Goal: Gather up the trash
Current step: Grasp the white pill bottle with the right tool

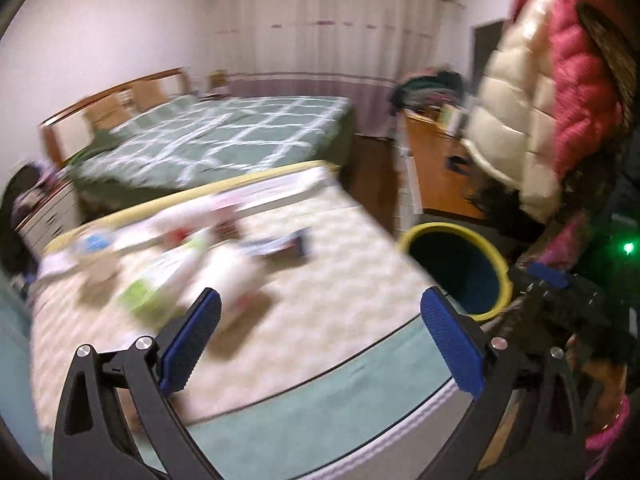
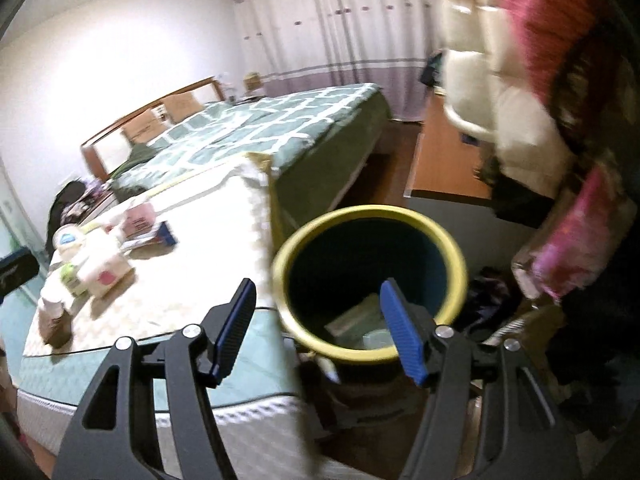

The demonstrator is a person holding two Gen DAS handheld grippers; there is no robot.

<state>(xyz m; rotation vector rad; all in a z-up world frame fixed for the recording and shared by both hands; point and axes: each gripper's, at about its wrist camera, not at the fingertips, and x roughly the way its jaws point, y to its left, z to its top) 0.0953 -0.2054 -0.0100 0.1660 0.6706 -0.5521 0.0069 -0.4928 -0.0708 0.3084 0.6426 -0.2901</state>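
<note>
From the left wrist we see our left claw [image 1: 320,304] with its blue pads [image 1: 191,344] spread wide apart and nothing between them, hanging over the near edge of a cream, quilted mattress [image 1: 344,280] trimmed in pale green. The picture is smeared, but the trash [image 1: 192,256] shows as a loose cluster on the far left part of that mattress — white packets, a green-and-white carton, something with a pink patch, and a dark flat wrapper [image 1: 286,246] a little apart to the right; what each piece is we cannot tell. Just off the mattress corner on the right stands the bin [image 1: 498,276], yellow rim, dark blue inside, and part of our other tool pokes in at the right edge. Behind lies a second bed [image 1: 224,136] under a green checked cover, and puffy cream and pink jackets [image 1: 540,92] hang at top right. Over to the right wrist — our right claw [image 2: 318,294] also stands parted and holds nothing, poised right above the bin [image 2: 448,240], one blue pad crossing the rim in the picture. Inside the bin we make out pale, flat trash already lying at the bottom [image 2: 356,320]. On the mattress [image 2: 208,240] to the left the remaining litter [image 2: 100,264] sits in a heap, well apart from the bin, with a small brown-based cup [image 2: 54,320] nearest the front edge.
</note>
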